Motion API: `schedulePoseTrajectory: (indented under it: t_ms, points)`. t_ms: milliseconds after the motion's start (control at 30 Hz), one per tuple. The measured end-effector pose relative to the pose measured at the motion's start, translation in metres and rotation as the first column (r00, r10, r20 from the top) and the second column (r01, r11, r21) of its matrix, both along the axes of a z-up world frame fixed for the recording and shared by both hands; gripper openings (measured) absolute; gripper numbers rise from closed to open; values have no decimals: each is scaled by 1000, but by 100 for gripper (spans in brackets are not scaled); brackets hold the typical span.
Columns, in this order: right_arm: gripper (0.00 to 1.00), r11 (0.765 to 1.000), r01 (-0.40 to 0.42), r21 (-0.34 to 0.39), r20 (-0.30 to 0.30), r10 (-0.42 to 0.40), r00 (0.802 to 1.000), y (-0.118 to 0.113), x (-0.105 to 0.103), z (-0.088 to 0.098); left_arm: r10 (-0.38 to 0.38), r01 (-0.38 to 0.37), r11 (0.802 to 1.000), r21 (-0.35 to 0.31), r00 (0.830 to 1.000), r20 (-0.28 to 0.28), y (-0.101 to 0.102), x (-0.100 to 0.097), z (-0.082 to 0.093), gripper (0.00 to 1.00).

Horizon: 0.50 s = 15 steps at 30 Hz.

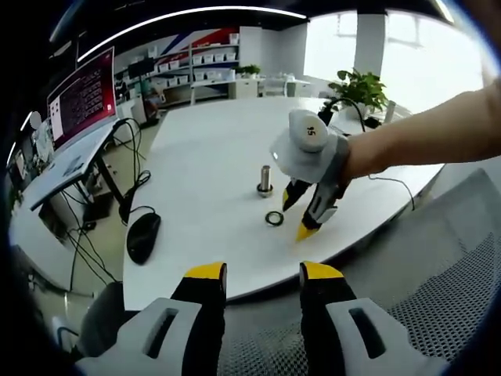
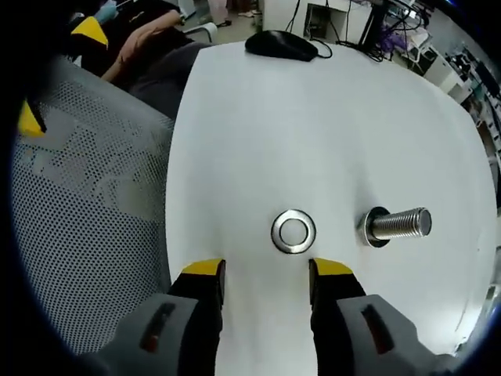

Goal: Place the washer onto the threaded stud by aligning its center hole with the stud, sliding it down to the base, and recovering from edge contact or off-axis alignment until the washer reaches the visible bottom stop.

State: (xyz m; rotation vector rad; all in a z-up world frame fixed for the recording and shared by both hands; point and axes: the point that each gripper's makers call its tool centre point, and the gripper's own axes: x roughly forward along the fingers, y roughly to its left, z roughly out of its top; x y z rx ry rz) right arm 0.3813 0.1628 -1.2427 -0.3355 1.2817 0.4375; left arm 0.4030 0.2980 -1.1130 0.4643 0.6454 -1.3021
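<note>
The washer (image 2: pixel 293 232) lies flat on the table (image 2: pixel 258 117), just beside the stud (image 2: pixel 395 225) — not yet picked up. The right gripper (image 2: pixel 266 270) hovers over it, jaws apart and empty; next it must close on the rim. The left gripper (image 1: pixel 263 272) waits back, also apart.

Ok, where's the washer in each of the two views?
Left gripper view: washer lies flat on the white table, just below centre, beside the right gripper.
Right gripper view: washer sits just ahead of that gripper's open jaws.
Shared landmark: threaded stud.
</note>
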Motion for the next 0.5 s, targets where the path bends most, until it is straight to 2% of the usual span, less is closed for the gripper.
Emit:
schedulePoseTrajectory:
  t_ms: [233, 500]
  points:
    - [48, 1000, 9, 5, 8, -9, 1000, 5, 6, 0, 1, -1, 1000, 0, 1000, 0, 0, 0, 0, 36]
    - [49, 999, -26, -27, -45, 25, 999, 7, 4, 0, 1, -1, 1000, 1, 1000, 0, 0, 0, 0, 36]
